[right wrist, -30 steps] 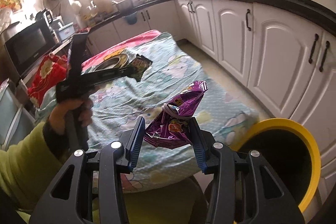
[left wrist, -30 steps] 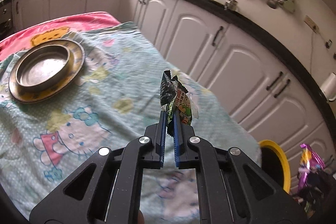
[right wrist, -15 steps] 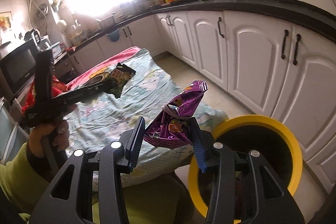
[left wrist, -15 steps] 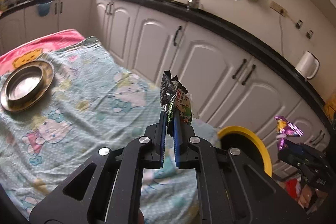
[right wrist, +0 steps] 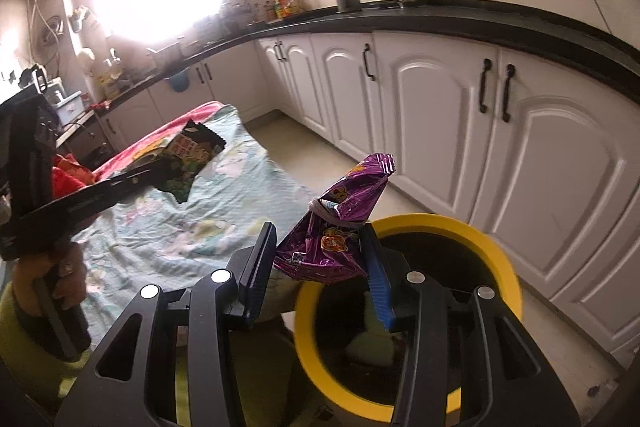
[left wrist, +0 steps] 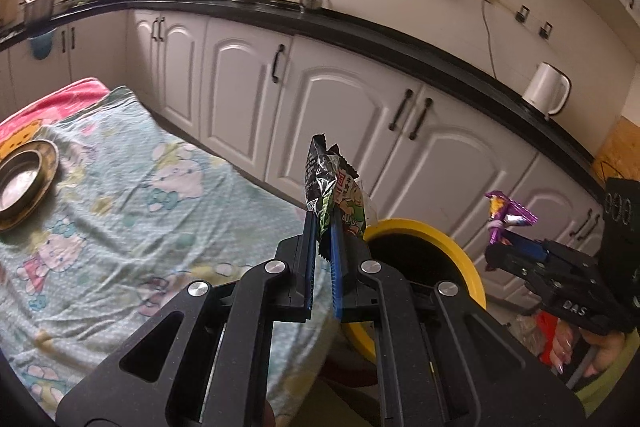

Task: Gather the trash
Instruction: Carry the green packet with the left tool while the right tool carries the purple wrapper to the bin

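My left gripper [left wrist: 322,227] is shut on a green and black snack wrapper [left wrist: 332,187], held upright in the air just left of the yellow-rimmed bin [left wrist: 460,255]. My right gripper [right wrist: 320,239] is shut on a crumpled purple foil wrapper [right wrist: 340,223], held over the near left rim of the bin [right wrist: 500,259]. The bin is dark inside, with something pale at the bottom. The right gripper with its purple wrapper [left wrist: 508,215] shows at the right of the left wrist view. The left gripper with the green wrapper [right wrist: 188,155] shows at the left of the right wrist view.
A table under a pale blue cartoon cloth [left wrist: 120,219] lies left of the bin, with a metal plate [left wrist: 20,187] at its far left. White cabinets [left wrist: 340,115] under a black counter run behind the bin. A white kettle [left wrist: 546,93] stands on the counter.
Both grippers have swung right from over the table toward the bin, each still holding its wrapper. The right gripper now hangs over the bin's rim.
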`<action>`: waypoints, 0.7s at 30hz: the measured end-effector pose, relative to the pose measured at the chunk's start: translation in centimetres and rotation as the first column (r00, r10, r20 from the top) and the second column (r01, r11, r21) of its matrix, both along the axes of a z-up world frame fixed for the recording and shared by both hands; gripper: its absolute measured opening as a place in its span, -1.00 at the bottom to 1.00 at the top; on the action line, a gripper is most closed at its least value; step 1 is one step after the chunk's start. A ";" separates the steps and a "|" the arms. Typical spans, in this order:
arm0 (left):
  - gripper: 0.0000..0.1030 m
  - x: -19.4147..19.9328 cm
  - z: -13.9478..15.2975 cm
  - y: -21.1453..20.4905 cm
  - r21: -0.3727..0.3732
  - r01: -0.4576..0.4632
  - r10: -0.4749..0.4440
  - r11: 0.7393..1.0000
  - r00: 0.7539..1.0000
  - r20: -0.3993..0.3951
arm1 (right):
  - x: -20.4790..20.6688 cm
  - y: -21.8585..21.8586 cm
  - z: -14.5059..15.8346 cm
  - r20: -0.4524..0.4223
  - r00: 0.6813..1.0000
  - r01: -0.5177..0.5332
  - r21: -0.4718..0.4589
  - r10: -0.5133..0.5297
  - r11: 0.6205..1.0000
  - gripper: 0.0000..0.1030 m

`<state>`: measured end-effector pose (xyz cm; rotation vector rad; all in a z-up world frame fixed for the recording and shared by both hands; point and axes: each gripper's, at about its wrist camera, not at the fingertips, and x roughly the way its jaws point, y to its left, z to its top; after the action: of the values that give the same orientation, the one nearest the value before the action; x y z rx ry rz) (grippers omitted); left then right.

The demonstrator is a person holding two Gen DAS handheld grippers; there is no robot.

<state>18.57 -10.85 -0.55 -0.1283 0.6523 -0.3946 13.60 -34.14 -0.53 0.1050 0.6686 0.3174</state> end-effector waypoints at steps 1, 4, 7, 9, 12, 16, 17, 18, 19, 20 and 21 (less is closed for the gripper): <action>-0.94 -0.1 -0.1 -0.3 0.003 0.007 -0.007 1.000 1.000 -0.001 | -0.1 -0.4 -0.2 -0.003 1.000 0.009 0.000 -0.009 1.000 -0.20; -0.94 -0.3 -0.4 -1.6 0.017 0.035 -0.035 0.999 0.999 -0.006 | -0.3 -1.6 -0.7 -0.011 0.999 0.032 0.003 -0.032 0.999 -0.20; -0.94 -0.6 -0.6 -2.7 0.024 0.057 -0.057 0.998 0.998 -0.012 | -0.5 -2.5 -1.1 -0.018 0.998 0.054 0.001 -0.054 0.999 -0.20; -0.94 -0.7 -0.9 -3.4 0.032 0.073 -0.072 0.997 0.997 -0.015 | -0.5 -3.1 -1.5 -0.019 0.997 0.069 -0.007 -0.069 0.998 -0.20; -0.94 -1.0 -1.2 -4.5 0.049 0.095 -0.095 0.994 0.995 -0.013 | -0.5 -3.7 -1.8 -0.023 0.996 0.087 -0.012 -0.087 0.996 -0.20; -0.94 -1.2 -1.9 -5.9 0.065 0.124 -0.122 0.990 0.992 -0.026 | -0.5 -4.6 -2.4 -0.036 0.993 0.109 -0.006 -0.109 0.994 -0.20; -0.94 -1.2 -2.1 -6.2 0.069 0.129 -0.128 0.989 0.991 -0.029 | -0.4 -4.9 -2.6 -0.040 0.993 0.115 -0.005 -0.115 0.993 -0.20; -0.94 -1.2 -2.3 -6.6 0.073 0.136 -0.134 0.988 0.990 -0.032 | -0.3 -5.1 -2.8 -0.043 0.992 0.117 -0.004 -0.117 0.993 -0.20; -0.94 -1.2 -2.4 -6.9 0.077 0.141 -0.139 0.987 0.990 -0.035 | -0.3 -5.3 -3.0 -0.047 0.991 0.122 -0.003 -0.122 0.992 -0.19; -0.94 -1.3 -2.5 -7.1 0.081 0.146 -0.143 0.986 0.989 -0.038 | -0.3 -5.5 -3.1 -0.050 0.991 0.124 -0.001 -0.124 0.992 -0.19; -0.94 -1.3 -2.7 -7.4 0.085 0.152 -0.149 0.985 0.988 -0.042 | -0.2 -5.6 -3.2 -0.053 0.990 0.127 -0.001 -0.127 0.992 -0.19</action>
<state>17.29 -18.23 -3.27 -0.0022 0.7157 -0.5096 13.38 -39.73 -3.75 0.1581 0.7107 0.1933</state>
